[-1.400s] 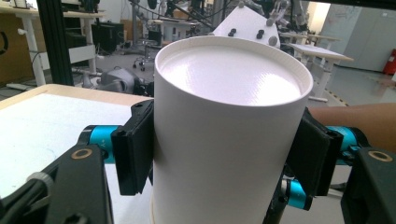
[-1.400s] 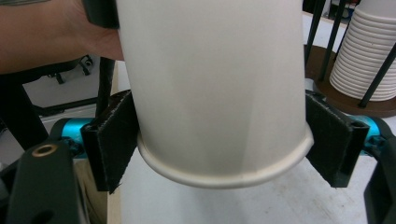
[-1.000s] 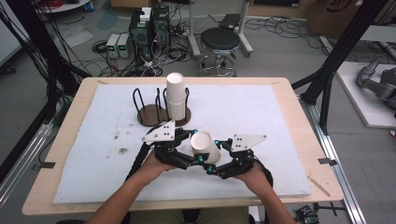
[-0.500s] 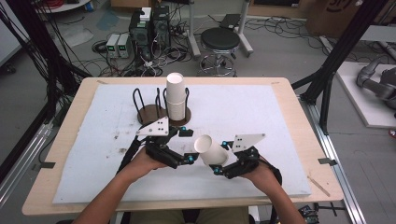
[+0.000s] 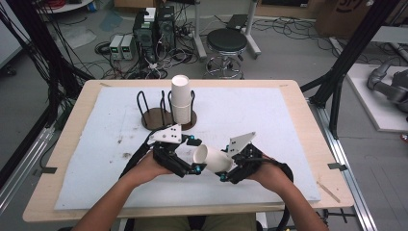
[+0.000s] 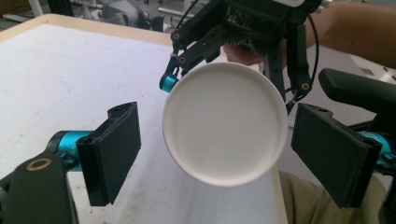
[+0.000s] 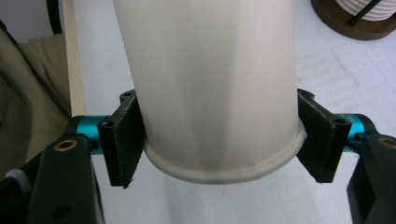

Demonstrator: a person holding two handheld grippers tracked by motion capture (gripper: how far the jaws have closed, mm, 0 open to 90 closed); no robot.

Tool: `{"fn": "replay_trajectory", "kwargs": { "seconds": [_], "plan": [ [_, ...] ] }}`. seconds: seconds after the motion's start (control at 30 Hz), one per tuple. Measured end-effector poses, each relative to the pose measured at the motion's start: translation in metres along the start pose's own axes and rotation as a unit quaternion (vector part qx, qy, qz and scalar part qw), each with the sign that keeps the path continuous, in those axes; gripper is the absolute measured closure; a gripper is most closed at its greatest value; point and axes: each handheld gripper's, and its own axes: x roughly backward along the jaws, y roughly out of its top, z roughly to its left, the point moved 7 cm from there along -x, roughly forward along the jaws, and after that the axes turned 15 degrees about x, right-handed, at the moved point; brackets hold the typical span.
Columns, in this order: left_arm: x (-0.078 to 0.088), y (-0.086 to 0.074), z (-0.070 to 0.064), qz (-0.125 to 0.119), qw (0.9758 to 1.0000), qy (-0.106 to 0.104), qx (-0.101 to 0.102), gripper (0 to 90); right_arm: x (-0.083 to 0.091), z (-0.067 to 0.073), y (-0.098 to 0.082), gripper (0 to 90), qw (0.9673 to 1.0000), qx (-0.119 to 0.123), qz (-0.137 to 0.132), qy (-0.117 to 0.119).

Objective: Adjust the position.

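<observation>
The left gripper [image 5: 193, 155] has just opened, its jaws now apart and clear of the white paper cup [image 5: 211, 159], which the right gripper [image 5: 230, 169] clamps near the rim, above the white foam mat [image 5: 288, 144]: a handover, seemingly. Beyond, the dark wire cup rack [image 5: 161, 113] holding stacked cups [image 5: 180, 98] stands well apart.

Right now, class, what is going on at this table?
A person works two handheld grippers over a white mat. The right gripper clamps a white paper cup near its rim, holding it on its side. The left gripper has just been opening; its pads flank the cup's base without touching. Behind, a stack of white paper cups stands in a dark wire holder.
</observation>
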Motion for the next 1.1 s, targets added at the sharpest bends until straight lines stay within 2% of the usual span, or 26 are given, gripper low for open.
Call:
{"fn": "replay_trajectory", "kwargs": {
  "seconds": [0.1,0.33,0.47,0.63,0.67,0.7,0.73,0.9,1.0,1.1],
  "plan": [
    [-0.003,-0.003,0.001,0.014,0.9999,0.003,0.002,19.0,-0.002,0.002,0.002,26.5,0.9998,0.011,0.016,0.008],
    [-0.009,-0.008,0.001,0.040,0.9992,-0.002,0.001,25.2,-0.007,0.006,-0.001,26.5,0.9988,0.010,0.040,0.026],
    [-0.011,-0.011,0.000,0.057,0.9983,-0.007,-0.008,33.6,-0.007,0.007,-0.002,26.5,0.9978,0.017,0.059,0.026],
    [-0.011,-0.013,0.000,0.063,0.9978,-0.010,-0.017,34.2,-0.006,0.008,-0.003,25.3,0.9978,0.022,0.055,0.029],
    [-0.011,-0.012,0.000,0.058,0.9981,-0.013,-0.016,34.3,-0.005,0.008,-0.003,24.2,0.9981,0.021,0.051,0.028],
    [-0.010,-0.011,-0.001,0.054,0.9983,-0.014,-0.015,34.3,-0.003,0.007,-0.003,22.0,0.9990,0.016,0.036,0.022],
    [-0.010,-0.010,-0.001,0.048,0.9986,-0.016,-0.014,34.3,-0.003,0.007,-0.003,22.0,0.9990,0.016,0.036,0.022],
    [-0.007,-0.006,-0.003,0.025,0.9992,-0.026,-0.016,35.1,0.007,0.005,-0.001,20.8,0.9996,-0.009,-0.027,0.009],
    [-0.004,-0.007,-0.001,0.015,0.9994,-0.028,-0.011,35.3,0.017,0.005,-0.002,20.1,0.9976,-0.019,-0.067,0.003],
    [0.000,-0.008,0.002,0.002,0.9994,-0.033,-0.006,35.5,0.029,0.004,-0.003,20.1,0.9929,-0.031,-0.115,-0.003]
  ]
}}
